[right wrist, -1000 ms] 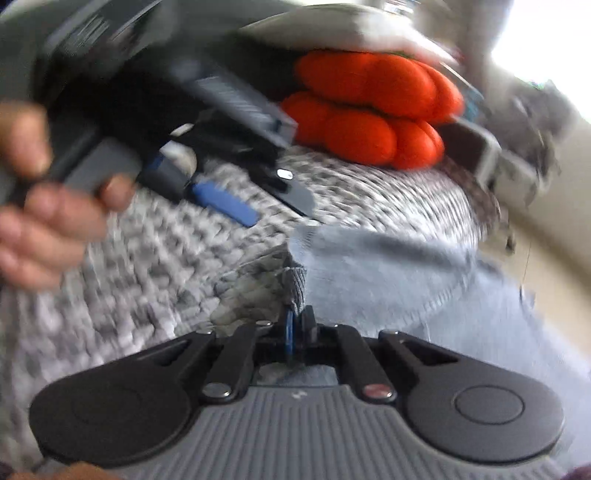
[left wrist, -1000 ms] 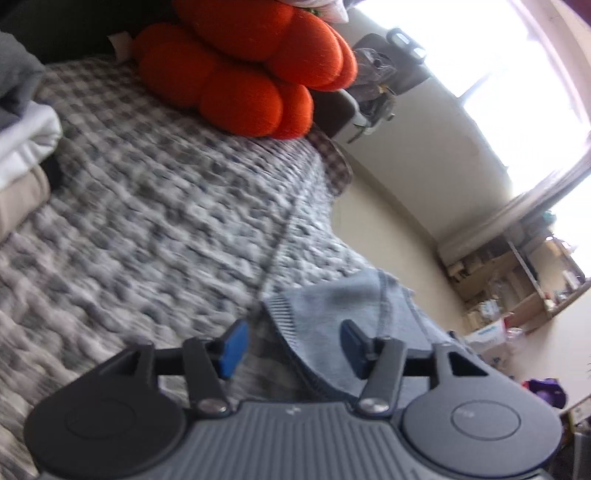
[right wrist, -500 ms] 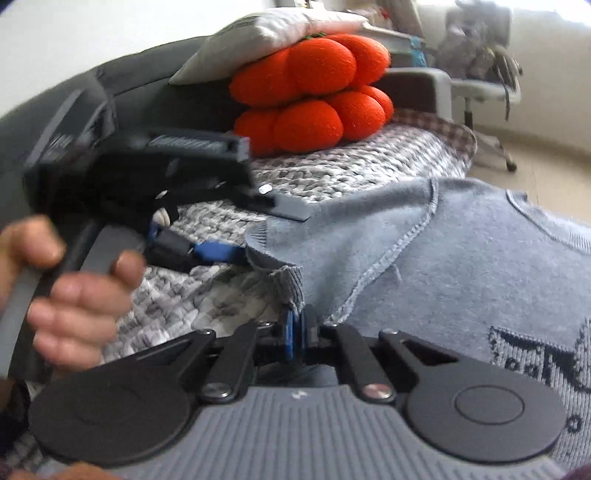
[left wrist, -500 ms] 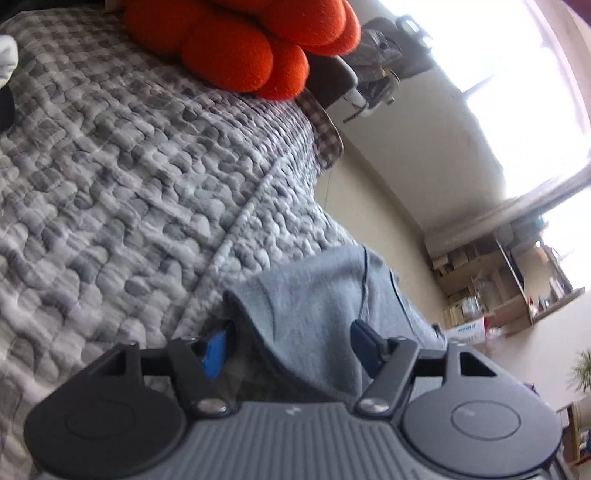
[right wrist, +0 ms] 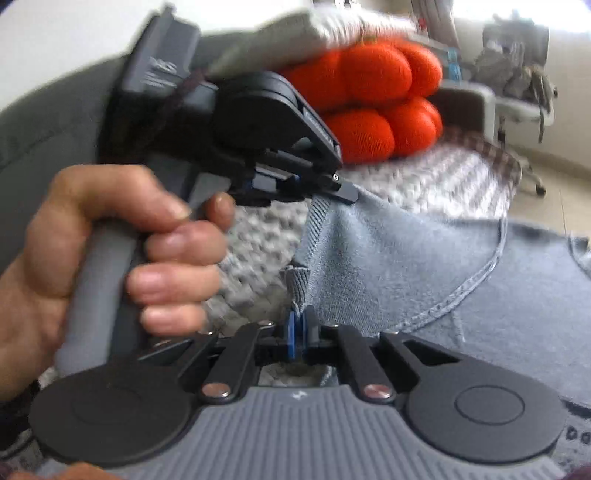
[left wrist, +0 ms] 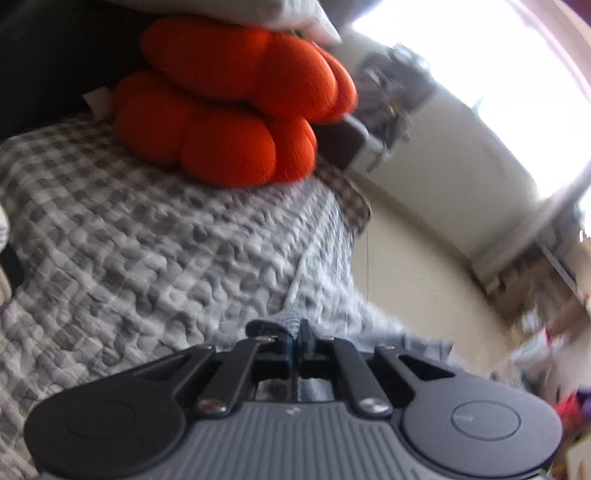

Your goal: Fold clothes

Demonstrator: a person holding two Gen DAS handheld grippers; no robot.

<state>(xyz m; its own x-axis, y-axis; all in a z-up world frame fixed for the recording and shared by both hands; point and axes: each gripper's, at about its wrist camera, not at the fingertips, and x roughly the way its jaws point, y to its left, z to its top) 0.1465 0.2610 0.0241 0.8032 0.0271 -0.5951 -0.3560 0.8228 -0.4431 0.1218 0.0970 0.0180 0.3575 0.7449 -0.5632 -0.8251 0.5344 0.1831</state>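
Note:
A light blue knit sweater [right wrist: 424, 266] with a dark pattern low on its front lies over the edge of a bed with a grey checked quilt [left wrist: 129, 236]. My right gripper [right wrist: 300, 321] is shut on the ribbed cuff of its sleeve. My left gripper [right wrist: 332, 188], held by a hand [right wrist: 122, 236], pinches the same ribbed edge a little higher up. In the left wrist view, the left gripper [left wrist: 295, 332] is shut on a fold of the blue knit [left wrist: 291, 319]. The cuff is stretched between the two grippers.
An orange lobed cushion [left wrist: 236, 107] sits at the head of the bed under a pale pillow [right wrist: 314, 33]. Beyond the bed's right edge are the beige floor [left wrist: 417, 266], an office chair [right wrist: 517, 74] with clothes on it, and a bright window [left wrist: 498, 74].
The left gripper's jaws have gone from wide apart around the sweater's edge to shut on it. Both views have swung so the orange cushion looms larger.

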